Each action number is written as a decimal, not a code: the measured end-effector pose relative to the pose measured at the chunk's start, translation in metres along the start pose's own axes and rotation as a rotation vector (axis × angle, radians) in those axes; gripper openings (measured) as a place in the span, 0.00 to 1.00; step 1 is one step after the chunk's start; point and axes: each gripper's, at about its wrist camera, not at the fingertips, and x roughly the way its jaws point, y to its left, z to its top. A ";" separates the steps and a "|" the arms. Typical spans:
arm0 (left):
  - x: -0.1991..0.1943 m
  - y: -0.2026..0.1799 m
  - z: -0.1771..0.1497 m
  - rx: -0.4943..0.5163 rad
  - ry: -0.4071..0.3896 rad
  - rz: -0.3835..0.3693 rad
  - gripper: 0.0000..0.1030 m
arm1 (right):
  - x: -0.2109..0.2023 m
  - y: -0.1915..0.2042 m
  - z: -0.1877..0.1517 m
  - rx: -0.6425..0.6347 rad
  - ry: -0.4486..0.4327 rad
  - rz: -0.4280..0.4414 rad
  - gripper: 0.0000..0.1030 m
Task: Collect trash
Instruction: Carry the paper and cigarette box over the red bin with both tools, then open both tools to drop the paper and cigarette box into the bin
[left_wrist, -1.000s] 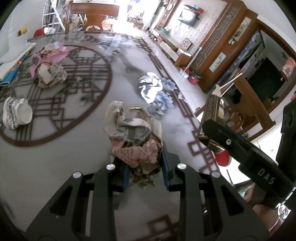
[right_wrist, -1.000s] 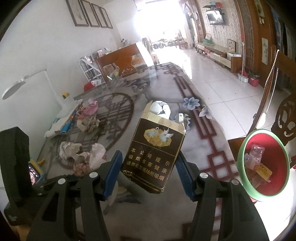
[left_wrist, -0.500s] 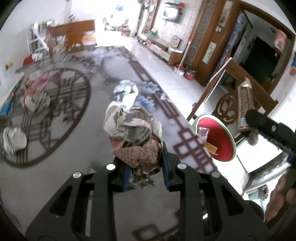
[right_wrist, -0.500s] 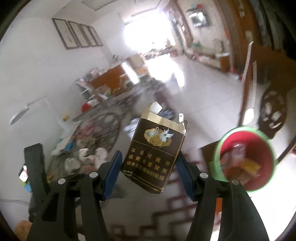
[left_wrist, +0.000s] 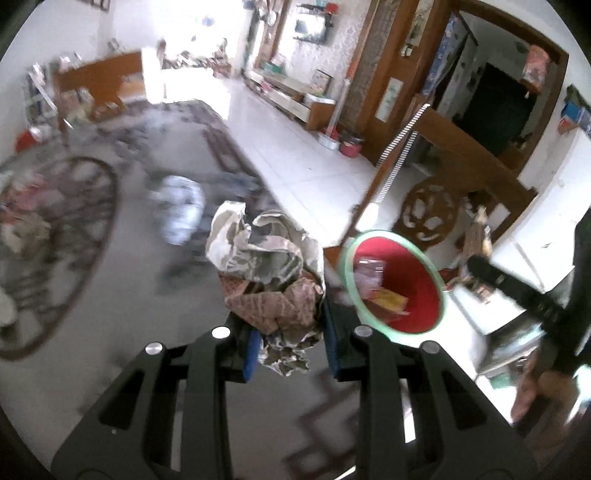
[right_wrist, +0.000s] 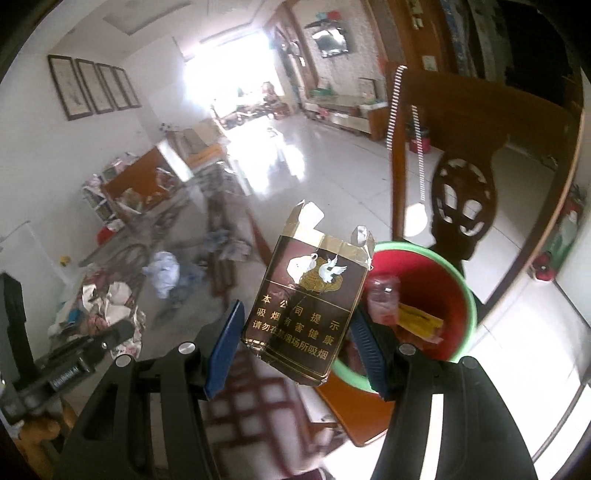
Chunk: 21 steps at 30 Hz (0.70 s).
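Observation:
My left gripper (left_wrist: 291, 343) is shut on a crumpled paper wad (left_wrist: 269, 269), held above the table near its right edge. My right gripper (right_wrist: 295, 339) is shut on a dark brown cigarette pack (right_wrist: 306, 310) with a torn top. A red bin with a green rim (left_wrist: 402, 280) stands below the table edge, just right of the wad; in the right wrist view the bin (right_wrist: 443, 291) is right behind the pack and holds some trash. The right gripper's body shows in the left wrist view (left_wrist: 517, 291).
The patterned glass table (left_wrist: 110, 295) carries more crumpled paper at the left (right_wrist: 110, 299) and a white-blue wad (left_wrist: 181, 210). A carved wooden chair (right_wrist: 461, 199) stands behind the bin. White tiled floor lies beyond.
Both grippers have swung right, off the table's middle toward the bin. The bin now sits close beside the wad and behind the pack. Both holds are unchanged.

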 end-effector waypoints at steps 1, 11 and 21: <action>0.006 -0.007 0.002 0.004 0.008 -0.022 0.26 | 0.001 -0.008 -0.001 0.007 0.004 -0.015 0.56; 0.077 -0.087 0.028 0.150 0.064 -0.190 0.26 | 0.010 -0.065 -0.005 0.077 0.028 -0.116 0.56; 0.105 -0.110 0.033 0.164 0.104 -0.279 0.66 | 0.036 -0.077 0.004 0.032 0.076 -0.153 0.77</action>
